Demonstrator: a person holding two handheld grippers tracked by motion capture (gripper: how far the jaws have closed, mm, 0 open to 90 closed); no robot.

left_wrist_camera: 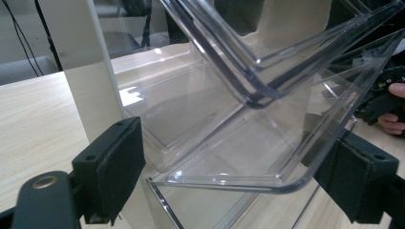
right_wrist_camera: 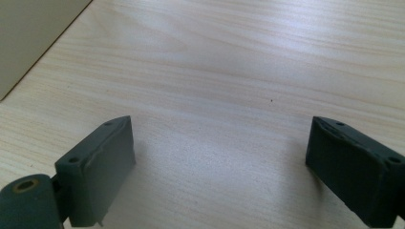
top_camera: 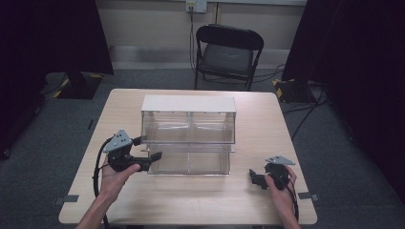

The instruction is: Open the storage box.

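Note:
A clear plastic drawer cabinet [top_camera: 188, 119] with a white top stands in the middle of the wooden table [top_camera: 200, 200]. Its lower drawer [top_camera: 191, 162] is pulled out toward me. My left gripper [top_camera: 152, 160] is at that drawer's front left corner. In the left gripper view the left gripper [left_wrist_camera: 236, 176] is open, and the drawer's rounded clear corner [left_wrist_camera: 286, 183] lies between the jaws, close to the right pad [left_wrist_camera: 358, 179]. My right gripper [top_camera: 254, 179] rests low at the table's front right. It [right_wrist_camera: 219, 167] is open over bare wood, holding nothing.
A black folding chair [top_camera: 228, 52] stands behind the table. Cables [top_camera: 305, 107] run over the grey floor at the back right. Dark curtains hang on both sides. Grey tape marks [top_camera: 67, 199] sit at the table's front corners.

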